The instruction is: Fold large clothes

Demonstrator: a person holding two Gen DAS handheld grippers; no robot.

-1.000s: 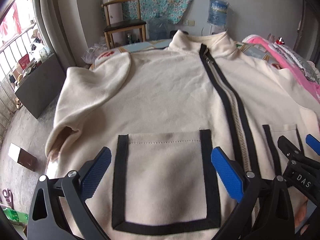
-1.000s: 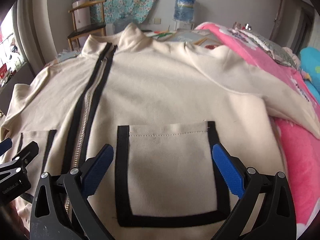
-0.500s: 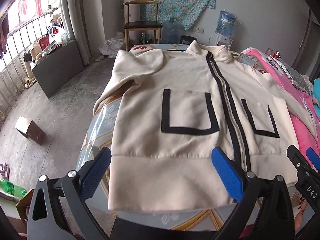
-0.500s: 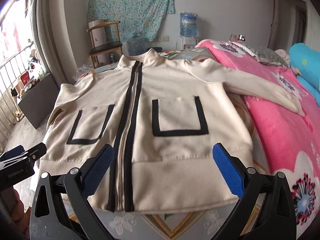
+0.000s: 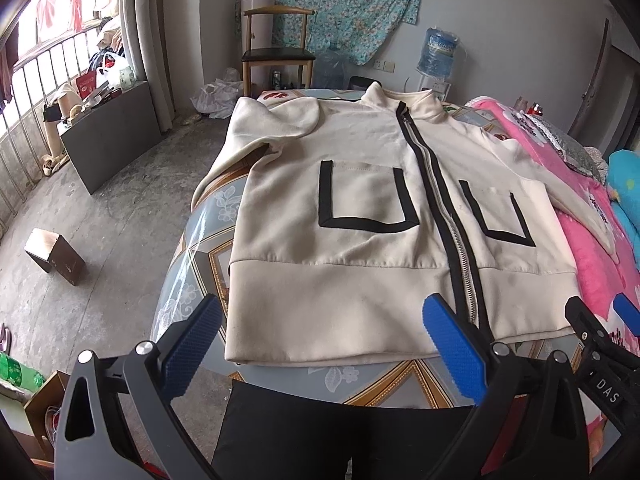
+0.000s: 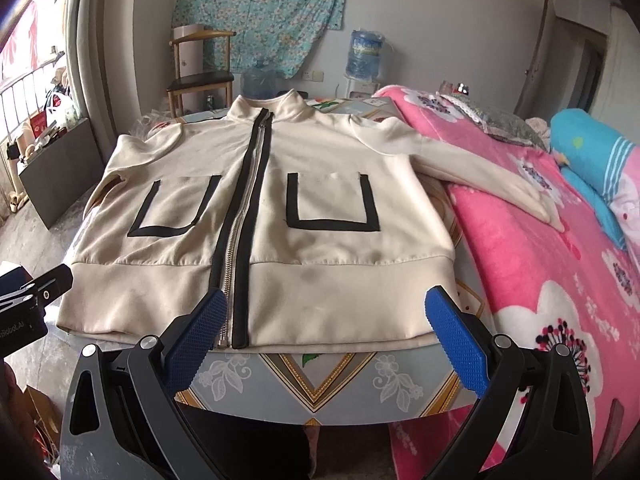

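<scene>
Jacket: a cream zip-up jacket (image 5: 360,240) lies face up and spread flat on the bench (image 5: 400,376), collar at the far end, hem at the near edge.
Zipper: a closed, black-edged zipper (image 6: 240,216) runs from collar to hem.
Pockets: two patch pockets (image 6: 332,204) outlined in black sit one on each side of the zipper.
Sleeves: one sleeve (image 5: 276,120) is folded in over the shoulder on the window side; the other sleeve (image 6: 480,172) stretches out onto the pink blanket (image 6: 540,272).
Left gripper (image 5: 320,344): wide open, holding nothing, poised above the hem without touching it.
Right gripper (image 6: 324,332): wide open and empty, just short of the hem beside the zipper's lower end.
Background: a wooden chair (image 5: 276,52) and a water bottle (image 5: 438,54) stand by the far wall.
</scene>
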